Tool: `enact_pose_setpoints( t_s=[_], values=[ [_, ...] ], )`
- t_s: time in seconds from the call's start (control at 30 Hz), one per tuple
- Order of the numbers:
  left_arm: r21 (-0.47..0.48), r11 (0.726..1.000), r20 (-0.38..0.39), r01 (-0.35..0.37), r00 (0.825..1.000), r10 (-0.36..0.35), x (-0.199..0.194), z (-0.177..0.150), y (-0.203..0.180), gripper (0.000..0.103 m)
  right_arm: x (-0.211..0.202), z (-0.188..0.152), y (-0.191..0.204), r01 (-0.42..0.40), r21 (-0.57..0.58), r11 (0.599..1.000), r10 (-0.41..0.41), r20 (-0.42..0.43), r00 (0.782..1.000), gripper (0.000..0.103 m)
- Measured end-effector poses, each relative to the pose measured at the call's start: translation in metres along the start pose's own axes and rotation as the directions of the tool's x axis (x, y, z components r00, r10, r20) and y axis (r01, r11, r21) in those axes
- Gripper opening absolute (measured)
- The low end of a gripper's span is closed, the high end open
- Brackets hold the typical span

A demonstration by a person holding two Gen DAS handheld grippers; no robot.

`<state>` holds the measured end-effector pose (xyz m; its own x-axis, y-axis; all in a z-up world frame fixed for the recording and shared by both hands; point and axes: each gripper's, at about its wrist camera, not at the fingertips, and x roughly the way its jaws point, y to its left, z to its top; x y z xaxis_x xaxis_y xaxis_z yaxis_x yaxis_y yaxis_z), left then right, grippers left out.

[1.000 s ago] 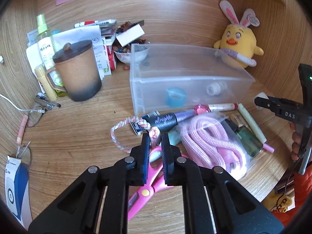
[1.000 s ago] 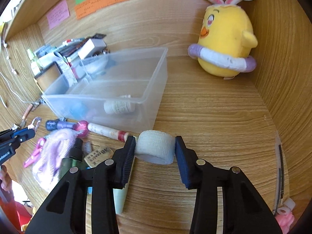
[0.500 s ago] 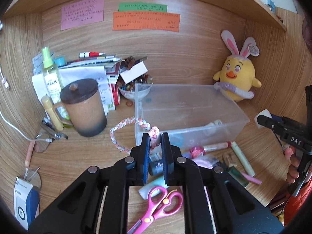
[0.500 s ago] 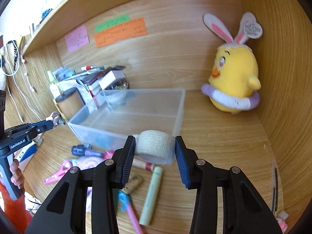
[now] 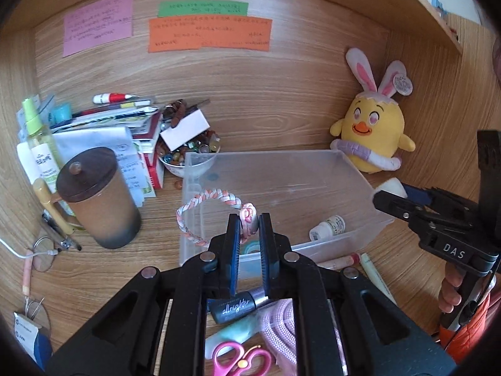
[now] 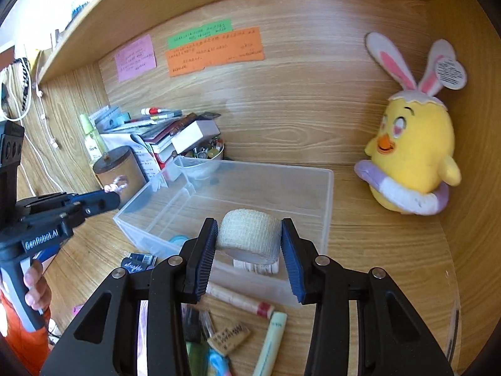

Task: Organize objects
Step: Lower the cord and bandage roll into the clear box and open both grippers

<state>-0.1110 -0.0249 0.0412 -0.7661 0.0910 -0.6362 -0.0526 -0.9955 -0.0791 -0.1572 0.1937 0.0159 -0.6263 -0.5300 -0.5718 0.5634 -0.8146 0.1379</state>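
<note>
1. Clear plastic bin [image 5: 281,185] is sitting mid-desk, open top, long axis running left-right across the left wrist view. It's looking like the drop target for both carried items. Already inside: a small white bottle [image 5: 327,227] and a blue ring-shaped thing, partly hidden.
2. Desk clutter in front of the bin is waiting to be sorted: pink scissors [image 5: 241,358], dark "allnighter" tube [image 5: 236,308], pink rope bag [image 5: 281,322], pale green stick [image 6: 271,341].
3. Right gripper [image 6: 249,250] is clamping a white bandage roll [image 6: 249,238] across its flat ends, roll axis running jaw to jaw. It's hovering over the bin's near wall at the right end. Judgement: a short push forward should put it fully over the interior.
4. Left gripper [image 5: 249,235] is pinching a braided pink-white bracelet [image 5: 206,213] at its pink knot; jaws nearly closed on it. The loop is hanging out to the left, straddling the bin's left wall.
5. Key relation: the knot is inside the bin footprint, while much of the loop is outside. Judgement: the left needs a shift right before release, or the loop will be draping over the rim.
</note>
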Motion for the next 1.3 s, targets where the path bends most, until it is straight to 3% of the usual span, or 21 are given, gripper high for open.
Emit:
enact_pose_setpoints(
  t_s=[0.27,0.37,0.67,0.77,0.83,0.97,1.1,1.23,1.3],
  values=[
    [0.030,1.000,-0.087,0.009,0.996,-0.006,0.039,0.005,-0.007,0.011,0.046,0.002,0.006,-0.009,-0.025,1.000,0.007,-0.106,0.994,0.038],
    [0.015,0.998,-0.135,0.055,0.989,-0.052,0.050,0.004,-0.007,0.011,0.057,0.002,0.007,-0.017,-0.020,1.000,0.015,-0.133,0.991,0.038],
    [-0.006,0.998,-0.169,0.066,0.983,-0.067,0.062,0.003,-0.005,0.012,0.074,-0.002,0.017,-0.034,-0.043,0.998,0.026,-0.181,0.983,0.038],
    [-0.018,0.997,-0.164,0.077,0.983,-0.078,0.057,0.004,-0.002,0.028,0.068,0.000,0.017,-0.050,-0.051,0.997,0.040,-0.180,0.983,0.051],
    [-0.016,0.997,-0.134,0.072,0.988,-0.073,0.048,0.004,-0.001,0.045,0.061,0.000,0.016,-0.047,-0.047,0.998,0.039,-0.159,0.986,0.060],
    [0.006,0.999,-0.086,0.049,0.995,-0.049,0.029,0.004,-0.002,0.055,0.045,0.000,0.016,-0.038,-0.057,0.998,0.030,-0.133,0.991,0.061],
    [0.022,0.999,-0.059,0.026,0.998,-0.025,0.013,-0.002,-0.005,0.073,0.028,-0.005,0.012,-0.030,-0.056,0.998,0.024,-0.116,0.993,0.062],
    [0.028,1.000,-0.059,0.010,0.998,-0.008,0.003,-0.017,-0.009,0.095,0.009,-0.016,0.005,0.006,-0.057,0.998,-0.012,-0.096,0.995,0.065],
    [0.023,0.999,-0.077,0.025,0.997,-0.023,0.000,-0.028,-0.012,0.097,0.002,-0.022,0.001,0.026,-0.056,0.998,-0.031,-0.092,0.995,0.066]
  ],
)
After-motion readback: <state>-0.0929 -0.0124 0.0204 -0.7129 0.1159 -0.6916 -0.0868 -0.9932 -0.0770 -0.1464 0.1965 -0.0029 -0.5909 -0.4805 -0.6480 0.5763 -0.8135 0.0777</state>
